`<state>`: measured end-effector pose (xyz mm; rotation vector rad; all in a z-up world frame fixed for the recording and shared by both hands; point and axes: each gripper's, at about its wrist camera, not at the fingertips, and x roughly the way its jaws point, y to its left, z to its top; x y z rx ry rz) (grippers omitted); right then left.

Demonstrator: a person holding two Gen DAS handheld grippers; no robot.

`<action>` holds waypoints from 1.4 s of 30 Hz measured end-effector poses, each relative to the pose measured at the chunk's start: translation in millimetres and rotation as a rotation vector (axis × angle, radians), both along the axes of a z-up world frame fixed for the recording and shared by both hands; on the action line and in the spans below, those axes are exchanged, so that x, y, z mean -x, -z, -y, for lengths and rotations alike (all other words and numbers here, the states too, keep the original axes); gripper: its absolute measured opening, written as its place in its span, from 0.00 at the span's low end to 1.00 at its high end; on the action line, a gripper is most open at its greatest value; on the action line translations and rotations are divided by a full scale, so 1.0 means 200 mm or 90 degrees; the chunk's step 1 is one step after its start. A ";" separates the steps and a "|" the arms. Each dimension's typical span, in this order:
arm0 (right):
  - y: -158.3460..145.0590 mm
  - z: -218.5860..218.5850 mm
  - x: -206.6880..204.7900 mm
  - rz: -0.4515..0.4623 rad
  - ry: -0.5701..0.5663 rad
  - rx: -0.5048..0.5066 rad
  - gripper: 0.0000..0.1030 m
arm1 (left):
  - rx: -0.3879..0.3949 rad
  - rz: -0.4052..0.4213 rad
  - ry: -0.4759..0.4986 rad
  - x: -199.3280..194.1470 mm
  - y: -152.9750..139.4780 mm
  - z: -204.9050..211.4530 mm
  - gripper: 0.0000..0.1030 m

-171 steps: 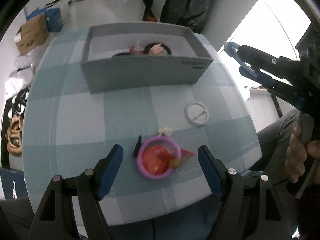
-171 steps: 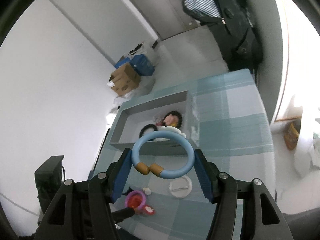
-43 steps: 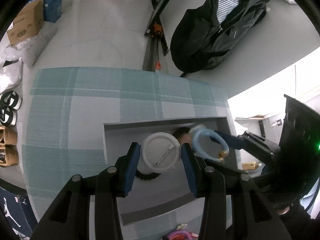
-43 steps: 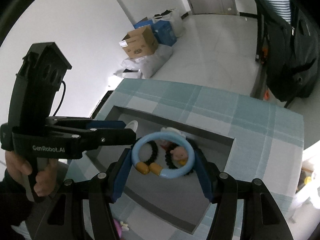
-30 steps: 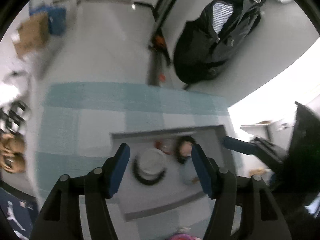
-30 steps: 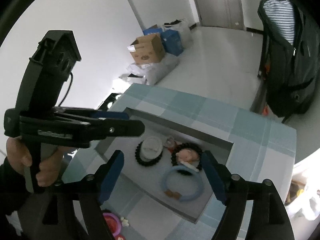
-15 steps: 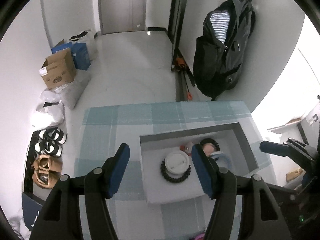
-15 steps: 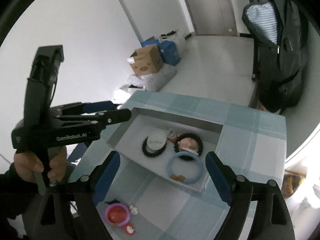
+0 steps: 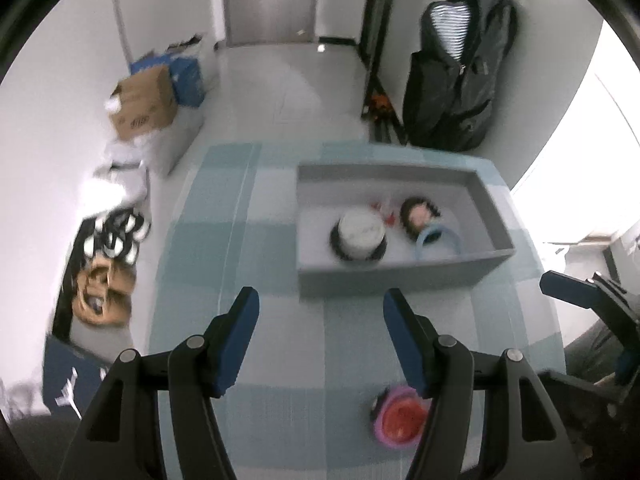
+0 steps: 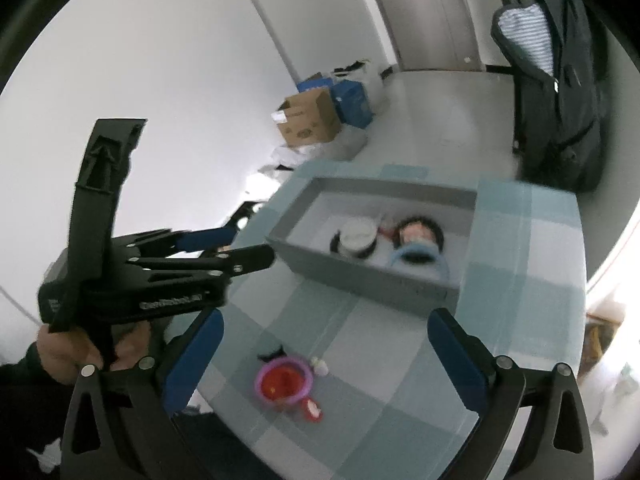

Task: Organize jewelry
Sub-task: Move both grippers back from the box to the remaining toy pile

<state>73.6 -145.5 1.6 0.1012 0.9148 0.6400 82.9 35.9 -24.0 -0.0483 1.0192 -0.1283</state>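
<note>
Tongs, left (image 9: 320, 320) and right (image 10: 324, 344): both spread, empty. Pink ring (image 10: 284, 383), lower centre on table (image 10: 516, 240), to be approached squarely, pinched across rim, carried to grey box (image 10: 360, 276).

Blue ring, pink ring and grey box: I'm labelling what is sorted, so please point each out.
blue ring (image 9: 454, 240), left wrist view, its right band.
pink ring (image 10: 266, 376), right wrist view, its left rim.
grey box (image 9: 384, 278), left wrist view, its near wall.

Checked table (image 9: 280, 420), grey tray (image 9: 400, 276), pink ring (image 9: 400, 416) (blurred)
</note>
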 end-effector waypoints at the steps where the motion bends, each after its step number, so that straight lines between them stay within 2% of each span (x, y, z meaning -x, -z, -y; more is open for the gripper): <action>1: 0.02 0.00 0.01 -0.004 0.002 0.007 1.00 | 0.011 -0.005 -0.003 0.01 0.01 -0.01 0.58; 5: 0.10 -0.02 0.05 -0.030 -0.001 0.016 1.00 | 0.034 -0.019 -0.016 0.04 0.04 -0.04 0.61; 6: 0.11 -0.03 0.06 -0.033 -0.002 0.014 1.00 | 0.038 -0.021 -0.019 0.05 0.06 -0.04 0.68; 7: 0.11 -0.03 0.07 -0.034 -0.001 0.012 1.00 | 0.045 -0.027 -0.019 0.05 0.07 -0.05 0.71; 10: 0.15 -0.07 0.12 -0.047 -0.015 0.000 1.00 | 0.048 -0.038 -0.033 0.06 0.09 -0.08 0.72; 16: 0.23 -0.19 0.20 -0.056 -0.064 0.041 0.99 | 0.064 -0.037 -0.063 0.08 0.09 -0.14 0.72; 22: 0.27 -0.24 0.22 -0.051 -0.078 0.062 0.98 | 0.075 -0.036 -0.076 0.08 0.10 -0.16 0.72; 26: 0.31 -0.28 0.21 -0.055 -0.083 0.089 0.86 | 0.083 -0.038 -0.088 0.07 0.11 -0.20 0.72; 27: 0.32 -0.29 0.21 -0.064 -0.085 0.092 0.80 | 0.086 -0.039 -0.092 0.07 0.11 -0.20 0.72; 30: 0.31 -0.32 0.22 -0.042 -0.090 0.113 0.79 | 0.093 -0.044 -0.102 0.06 0.12 -0.23 0.72; 32: 0.32 -0.33 0.22 -0.037 -0.091 0.120 0.75 | 0.095 -0.048 -0.106 0.06 0.12 -0.24 0.72; 38: 0.32 -0.34 0.22 -0.021 -0.098 0.139 0.53 | 0.097 -0.051 -0.109 0.06 0.13 -0.24 0.72; 42: 0.32 -0.32 0.21 -0.028 -0.091 0.124 0.51 | 0.093 -0.054 -0.109 0.06 0.13 -0.24 0.72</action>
